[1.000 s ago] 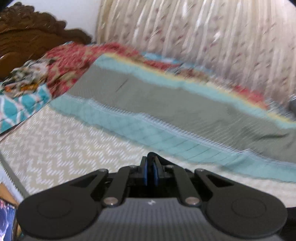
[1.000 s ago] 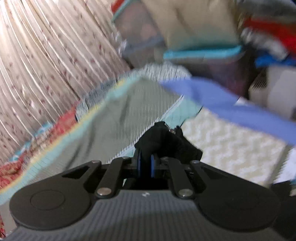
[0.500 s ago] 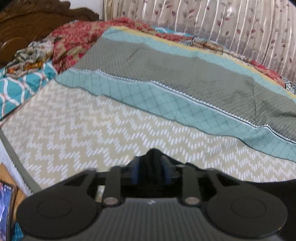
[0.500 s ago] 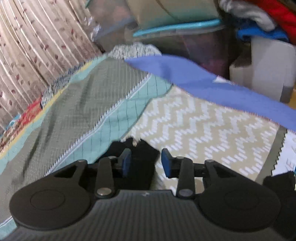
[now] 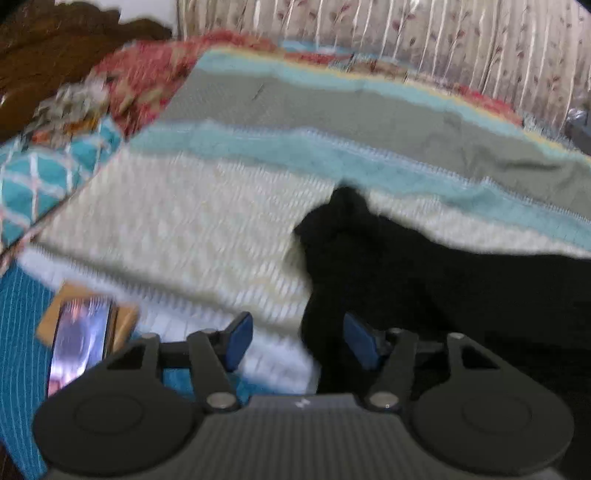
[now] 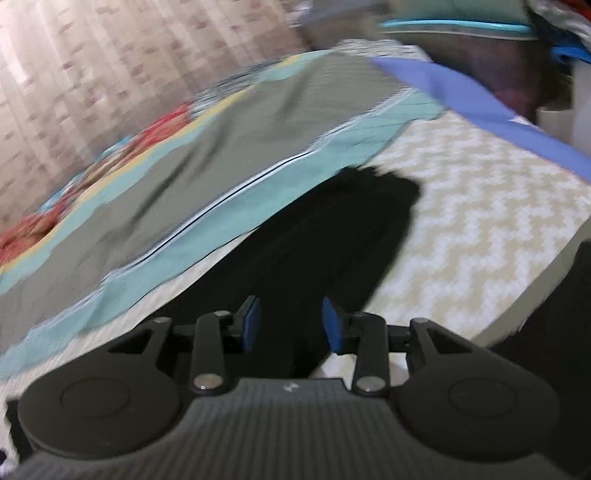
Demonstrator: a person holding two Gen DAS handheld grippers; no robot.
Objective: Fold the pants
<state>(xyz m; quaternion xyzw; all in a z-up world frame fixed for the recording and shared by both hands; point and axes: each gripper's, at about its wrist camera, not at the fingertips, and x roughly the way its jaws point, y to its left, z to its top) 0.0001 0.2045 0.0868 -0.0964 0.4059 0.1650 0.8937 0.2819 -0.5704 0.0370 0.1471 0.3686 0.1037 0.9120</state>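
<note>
The black pants (image 5: 424, 280) lie flat on the bed's cream zigzag cover (image 5: 184, 229). In the left wrist view one end reaches the teal band and the cloth spreads to the right. My left gripper (image 5: 299, 341) is open, its blue pads (image 5: 240, 338) apart over the pants' left edge. In the right wrist view the pants (image 6: 332, 236) run away from me as a long strip. My right gripper (image 6: 290, 323) is open above them and holds nothing. Both views are blurred.
A grey and teal quilt (image 5: 369, 122) lies beyond the pants, with a red floral cloth (image 5: 147, 74) and a curtain behind. A phone (image 5: 79, 339) lies at the bed's near left. A blue sheet (image 6: 480, 99) and stacked storage bins (image 6: 461, 33) are to the right.
Both grippers have opened and let go of the pants, which now lie on the bed. Both grippers have drawn back and up from the cloth.
</note>
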